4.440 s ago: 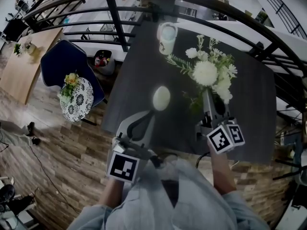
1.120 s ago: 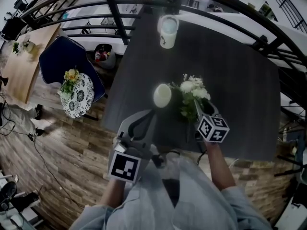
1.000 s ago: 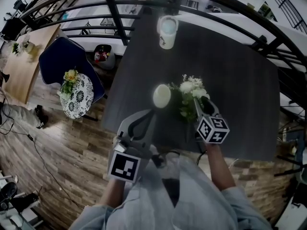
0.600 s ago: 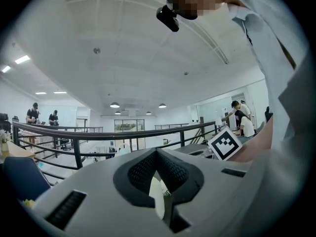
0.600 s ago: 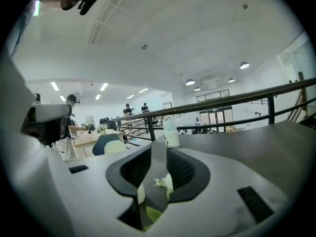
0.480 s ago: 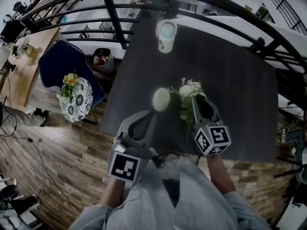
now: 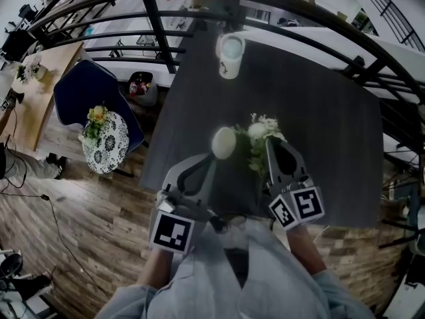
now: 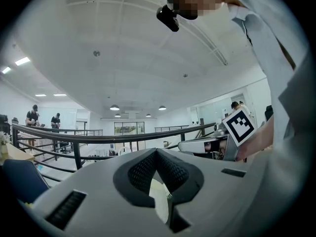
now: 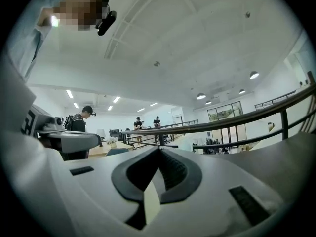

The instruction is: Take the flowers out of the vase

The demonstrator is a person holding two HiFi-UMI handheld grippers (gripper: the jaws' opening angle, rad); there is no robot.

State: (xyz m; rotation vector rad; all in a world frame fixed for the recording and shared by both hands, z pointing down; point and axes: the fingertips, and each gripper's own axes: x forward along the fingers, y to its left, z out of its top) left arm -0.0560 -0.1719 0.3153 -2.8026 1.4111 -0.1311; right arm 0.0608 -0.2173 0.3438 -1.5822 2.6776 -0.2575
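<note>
A white vase (image 7: 224, 143) stands on the dark table (image 7: 332, 118). My left gripper (image 7: 211, 155) points at its near side, its jaws together on the vase, which shows as a pale sliver between the pads (image 8: 159, 201). White flowers with green leaves (image 7: 263, 133) lie just right of the vase. My right gripper (image 7: 268, 142) hangs above them. Its jaws have just been closing and now meet with nothing between them. In the right gripper view (image 9: 158, 150) only pads, ceiling and railing show.
A white mug (image 7: 229, 53) stands near the table's far edge. A black railing (image 7: 159, 25) runs behind and beside the table. Down on the left are a blue chair (image 7: 86, 85) and a small round table with flowers (image 7: 106, 137).
My right gripper has risen toward the camera and drawn back toward the person. The flowers have stayed beside the vase. The left gripper and vase have not moved.
</note>
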